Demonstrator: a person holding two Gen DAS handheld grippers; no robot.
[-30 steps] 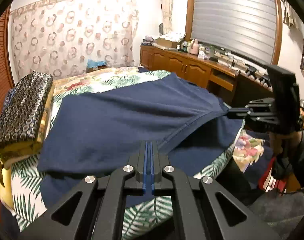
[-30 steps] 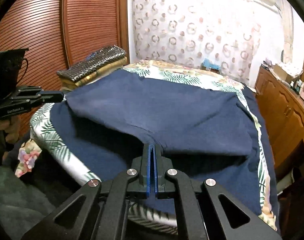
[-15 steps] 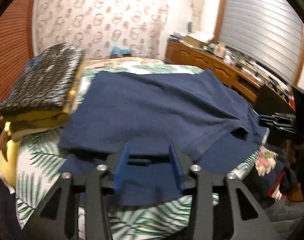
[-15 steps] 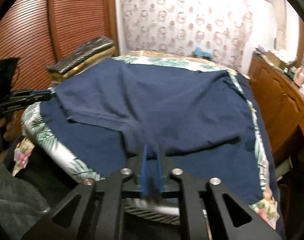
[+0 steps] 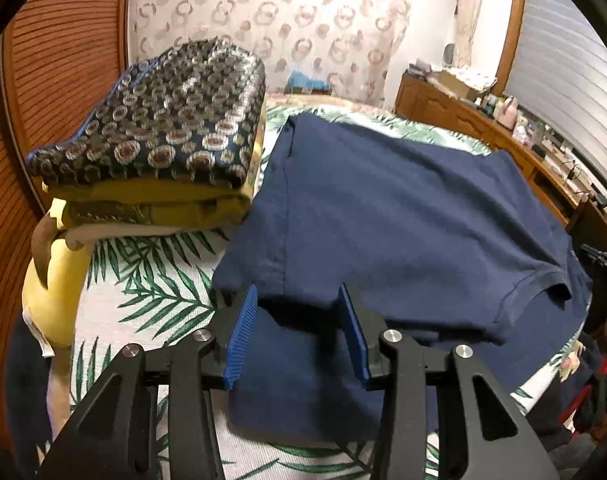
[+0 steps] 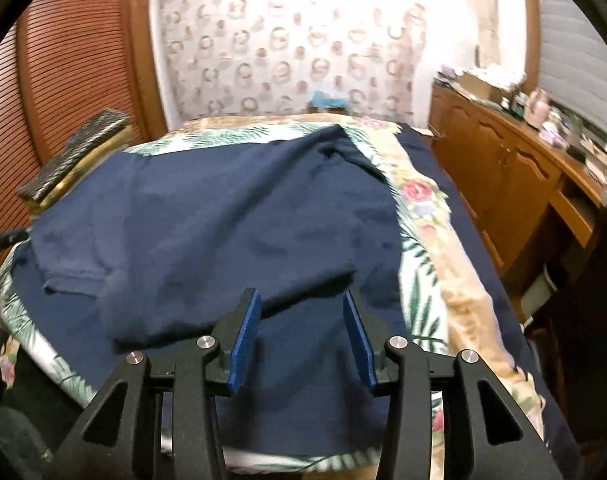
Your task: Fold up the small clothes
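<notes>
Navy T-shirt point(image 5: 403, 216) lay spread on the palm-leaf bedspread point(image 5: 143, 280), its upper part folded down over the lower part so a doubled layer sat on top, with a hemmed sleeve edge point(image 5: 543, 280) lying at the right side in the left wrist view. Left gripper point(image 5: 297, 332) hovered over the near edge of the shirt, jaws apart, blue pads point(image 5: 239, 340) clear of the cloth, nothing pinched between them. Right gripper point(image 6: 299, 338) likewise sat above the near part of the T-shirt point(image 6: 223, 220), jaws opening, blue pads point(image 6: 243, 340) not pressing on anything; navy fabric showed below the gap but wasn't gripped. In the right wrist view the folded layer ended just ahead of the fingertips, and a sleeve hem point(image 6: 75, 276) lay toward the left. Stack of folded clothes point(image 5: 155, 136) stood on the bedspread just left of the shirt: a dark circle-patterned piece on top, yellow pieces point(image 5: 151, 204) under it. The same stack point(image 6: 75, 156) showed at far left in the right wrist view, beside the slatted wooden door point(image 6: 63, 72). Patterned curtain point(image 5: 283, 20) hung behind the bed. Wooden cabinet point(image 6: 503, 176) with clutter on top ran along the right side. Floral border of the bedspread point(image 6: 423, 208) ran beside the shirt's right edge. The right wrist view was somewhat blurred.
</notes>
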